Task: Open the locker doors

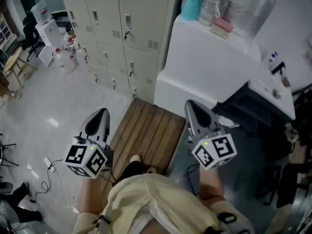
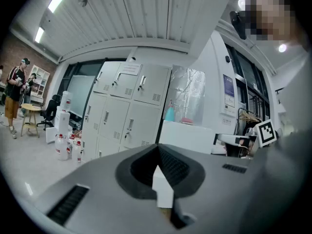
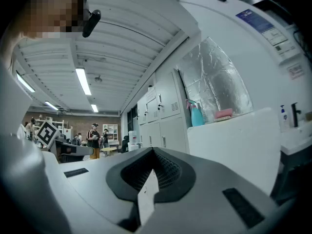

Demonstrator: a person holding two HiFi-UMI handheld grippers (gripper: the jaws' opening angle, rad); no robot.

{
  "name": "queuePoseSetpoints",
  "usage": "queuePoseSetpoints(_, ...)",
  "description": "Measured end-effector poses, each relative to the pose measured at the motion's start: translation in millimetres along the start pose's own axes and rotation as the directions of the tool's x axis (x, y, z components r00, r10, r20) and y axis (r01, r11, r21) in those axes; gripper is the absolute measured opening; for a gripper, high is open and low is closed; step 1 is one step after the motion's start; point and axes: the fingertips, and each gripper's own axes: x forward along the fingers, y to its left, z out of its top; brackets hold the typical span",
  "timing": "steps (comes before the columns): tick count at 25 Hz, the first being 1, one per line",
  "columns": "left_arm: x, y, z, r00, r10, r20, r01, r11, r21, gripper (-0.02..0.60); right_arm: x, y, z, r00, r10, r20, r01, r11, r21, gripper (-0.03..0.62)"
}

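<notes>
A bank of pale grey lockers (image 1: 122, 28) stands ahead with every visible door closed; each door has a small handle, and a key hangs from one (image 1: 127, 30). The lockers also show in the left gripper view (image 2: 129, 111) and, further off, in the right gripper view (image 3: 163, 116). My left gripper (image 1: 101, 112) (image 2: 158, 147) is held over the floor well short of the lockers, jaws shut with nothing between them. My right gripper (image 1: 191, 104) (image 3: 153, 150) hangs beside it, near the white cabinet's corner, also shut and holding nothing.
A wooden slatted mat (image 1: 151, 130) lies on the floor under me. A white cabinet (image 1: 204, 62) stands right of the lockers, with a teal spray bottle (image 1: 191, 1) and a pink object (image 1: 222, 27) on top. Bottles (image 1: 63, 57) stand left of the lockers. Cables (image 1: 48, 169) trail at left. People (image 2: 14, 94) stand far off.
</notes>
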Motion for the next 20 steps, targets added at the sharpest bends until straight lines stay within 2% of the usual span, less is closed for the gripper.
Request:
queuePoseSetpoints(9, -1.2, 11.7, 13.6, 0.998, 0.055, 0.036, -0.055, 0.998, 0.009, 0.002, 31.4, 9.1, 5.4, 0.998, 0.057, 0.011, -0.056, 0.998, -0.03, 0.005)
queuePoseSetpoints(15, 16.2, 12.2, 24.5, 0.998, -0.005, 0.063, 0.004, 1.0, 0.016, 0.003, 53.8, 12.9, 5.3, 0.999, 0.052, -0.002, -0.052, 0.998, -0.028, 0.005)
queuePoseSetpoints(17, 22.9, 15.0, 29.3, 0.998, -0.016, 0.067, 0.013, 0.999, 0.037, 0.003, 60.8, 12.9, 5.7, 0.999, 0.045, -0.004, -0.045, 0.999, -0.025, 0.005)
queuePoseSetpoints(20, 29.7, 23.3, 35.6, 0.998, -0.009, 0.057, 0.001, 0.992, 0.124, 0.003, 71.2, 16.8, 7.8, 0.999, 0.049, 0.0, -0.049, 0.999, -0.008, 0.005)
